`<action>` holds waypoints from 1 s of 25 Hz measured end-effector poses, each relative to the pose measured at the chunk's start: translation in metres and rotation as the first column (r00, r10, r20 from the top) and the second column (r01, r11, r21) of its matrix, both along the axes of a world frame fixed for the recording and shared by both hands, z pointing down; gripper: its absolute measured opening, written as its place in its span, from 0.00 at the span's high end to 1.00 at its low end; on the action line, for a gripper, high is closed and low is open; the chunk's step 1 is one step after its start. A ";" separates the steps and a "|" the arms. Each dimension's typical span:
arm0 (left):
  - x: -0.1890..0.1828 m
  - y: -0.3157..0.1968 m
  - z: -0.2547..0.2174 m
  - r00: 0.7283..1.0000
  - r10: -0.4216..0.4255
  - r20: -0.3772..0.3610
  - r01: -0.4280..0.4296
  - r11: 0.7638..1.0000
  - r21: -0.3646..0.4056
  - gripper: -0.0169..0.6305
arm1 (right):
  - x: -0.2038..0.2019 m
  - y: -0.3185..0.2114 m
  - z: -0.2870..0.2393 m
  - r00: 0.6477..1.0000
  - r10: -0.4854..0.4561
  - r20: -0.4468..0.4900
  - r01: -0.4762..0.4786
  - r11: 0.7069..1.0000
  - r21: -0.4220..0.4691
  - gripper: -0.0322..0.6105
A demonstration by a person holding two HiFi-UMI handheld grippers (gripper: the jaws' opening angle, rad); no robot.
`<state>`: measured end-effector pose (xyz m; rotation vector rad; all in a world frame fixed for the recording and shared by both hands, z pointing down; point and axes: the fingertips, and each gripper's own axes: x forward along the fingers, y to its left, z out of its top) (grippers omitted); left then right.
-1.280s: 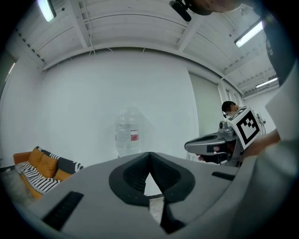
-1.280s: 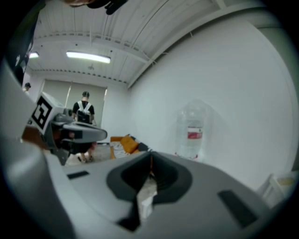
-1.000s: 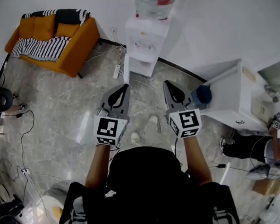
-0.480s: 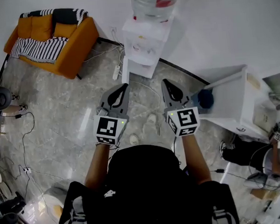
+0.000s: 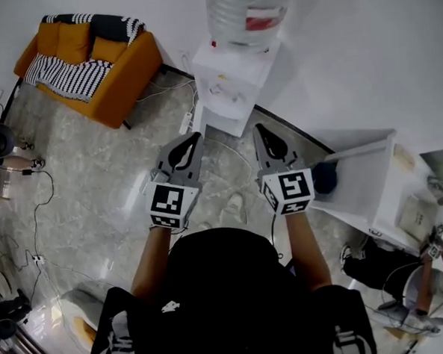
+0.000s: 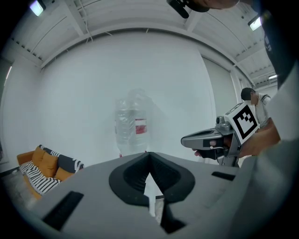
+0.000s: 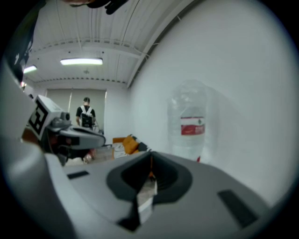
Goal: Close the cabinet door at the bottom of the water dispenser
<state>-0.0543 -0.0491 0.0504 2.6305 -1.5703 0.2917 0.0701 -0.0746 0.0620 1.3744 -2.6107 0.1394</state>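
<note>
The white water dispenser stands against the wall with a clear bottle on top. A white door panel sticks out at its lower left, so the bottom cabinet looks open. My left gripper and right gripper are held side by side short of the dispenser, both shut and holding nothing. In the left gripper view the bottle rises above the shut left gripper, and the right gripper shows beside it. The right gripper view shows the bottle beyond the shut right gripper.
An orange sofa with a striped blanket is at the far left. A power strip and cables lie on the marble floor beside the dispenser. A white table with a blue round object stands at the right. A person is beyond it.
The dispenser has drawn nearer and lower in the head view as I stepped toward it. Both grippers stay shut and side by side.
</note>
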 end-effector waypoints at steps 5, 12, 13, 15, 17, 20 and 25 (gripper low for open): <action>0.009 -0.027 0.001 0.999 -0.050 -0.013 0.050 0.999 -0.006 0.96 | 0.011 -0.026 0.009 0.999 -0.037 0.013 0.037 0.999 -0.019 0.90; 0.011 -0.052 0.001 0.995 -0.099 -0.023 0.100 0.995 0.004 0.96 | 0.016 -0.051 0.019 0.997 -0.082 0.011 0.082 0.996 -0.034 0.90; 0.013 -0.054 0.004 0.995 -0.097 -0.023 0.097 0.995 -0.001 0.96 | 0.015 -0.053 0.021 0.996 -0.083 0.009 0.083 0.996 -0.036 0.90; 0.015 -0.055 0.010 0.995 -0.093 -0.023 0.092 0.996 -0.014 0.96 | 0.013 -0.055 0.023 0.996 -0.087 0.007 0.088 0.995 -0.042 0.90; 0.016 -0.056 0.015 0.996 -0.085 -0.023 0.084 0.996 -0.024 0.96 | 0.011 -0.055 0.025 0.996 -0.092 -0.002 0.092 0.995 -0.046 0.90; 0.016 -0.058 0.017 0.998 -0.061 -0.019 0.061 0.998 -0.030 0.96 | 0.007 -0.058 0.027 0.996 -0.085 -0.019 0.084 0.995 -0.053 0.90; 0.004 -0.065 0.017 1.000 -0.021 -0.023 0.020 0.999 -0.032 0.96 | -0.005 -0.058 0.025 0.998 -0.050 -0.031 0.048 0.998 -0.047 0.90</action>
